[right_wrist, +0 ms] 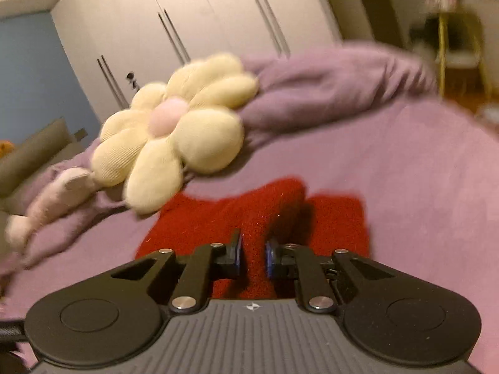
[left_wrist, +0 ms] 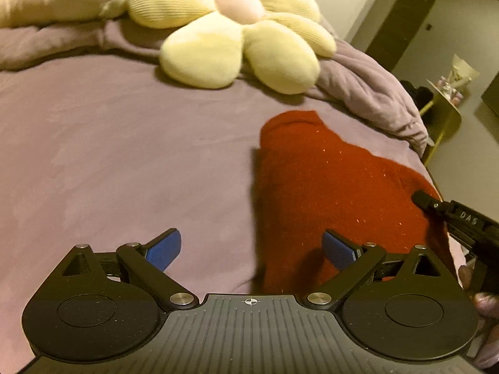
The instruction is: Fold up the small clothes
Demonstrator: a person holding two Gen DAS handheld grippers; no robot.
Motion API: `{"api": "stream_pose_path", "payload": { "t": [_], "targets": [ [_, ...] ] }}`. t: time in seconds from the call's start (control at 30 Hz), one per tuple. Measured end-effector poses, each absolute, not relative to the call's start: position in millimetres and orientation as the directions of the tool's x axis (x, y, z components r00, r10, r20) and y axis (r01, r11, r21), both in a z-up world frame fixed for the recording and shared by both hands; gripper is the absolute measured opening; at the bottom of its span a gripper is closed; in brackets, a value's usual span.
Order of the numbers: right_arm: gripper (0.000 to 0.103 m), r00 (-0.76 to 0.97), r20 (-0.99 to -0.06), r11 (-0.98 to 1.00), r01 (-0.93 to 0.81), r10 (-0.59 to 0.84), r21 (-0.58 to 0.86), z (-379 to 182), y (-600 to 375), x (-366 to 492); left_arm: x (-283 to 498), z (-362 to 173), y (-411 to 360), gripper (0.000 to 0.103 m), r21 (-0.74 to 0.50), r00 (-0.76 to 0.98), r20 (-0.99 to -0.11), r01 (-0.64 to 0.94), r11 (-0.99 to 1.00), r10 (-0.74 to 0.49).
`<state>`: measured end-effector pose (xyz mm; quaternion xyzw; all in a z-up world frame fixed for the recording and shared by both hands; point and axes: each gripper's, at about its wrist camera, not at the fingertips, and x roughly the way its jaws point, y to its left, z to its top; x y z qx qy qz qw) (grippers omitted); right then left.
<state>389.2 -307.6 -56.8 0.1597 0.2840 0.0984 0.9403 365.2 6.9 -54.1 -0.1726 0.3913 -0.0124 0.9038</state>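
Observation:
A red fuzzy garment (left_wrist: 327, 187) lies folded on the purple bed cover (left_wrist: 124, 155), with a long raised fold running away from me. My left gripper (left_wrist: 251, 249) hovers over its left edge, blue pads spread wide and nothing between them. A black finger (left_wrist: 432, 204) of my right gripper reaches in from the right above the garment's right side. In the right wrist view the red garment (right_wrist: 218, 218) sits just beyond my right gripper (right_wrist: 252, 257). Its pads stand a narrow gap apart and grip nothing. The cloth lies below them.
A large pale yellow flower cushion (left_wrist: 237, 31) rests at the back of the bed beside a bunched purple blanket (left_wrist: 374, 81). A pinkish plush (left_wrist: 53, 0) lies far left. Beyond the bed's right edge are a yellow stand (left_wrist: 443, 118) and white wardrobe doors (right_wrist: 202, 15).

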Motion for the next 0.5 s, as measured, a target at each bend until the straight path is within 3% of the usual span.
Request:
{"api": "stream_pose_path", "payload": {
  "t": [0.23, 0.3, 0.43, 0.5],
  "targets": [
    [0.016, 0.792, -0.589, 0.972, -0.022, 0.161, 0.235, -97.8, -302.5, 409.4, 384.8, -65.2, -4.0, 0.1, -0.303, 0.682, -0.718, -0.129, 0.944, -0.138],
    [0.024, 0.785, -0.596, 0.966, -0.01, 0.168, 0.259, -93.9, -309.6, 407.4, 385.4, -60.7, -1.0, 0.1, -0.298, 0.694, -0.709, -0.134, 0.945, -0.125],
    [0.029, 0.856, -0.512, 0.964, 0.071, 0.073, 0.257, -61.4, -316.9, 393.2, 399.4, -54.7, -3.0, 0.1, -0.267, 0.702, -0.707, -0.15, 0.952, -0.088],
    [0.03, 0.854, -0.506, 0.956, 0.032, 0.126, 0.291, -53.5, -311.7, 398.2, 411.3, -53.8, -7.7, 0.1, -0.278, 0.691, -0.717, -0.162, 0.947, -0.093]
  ]
}}
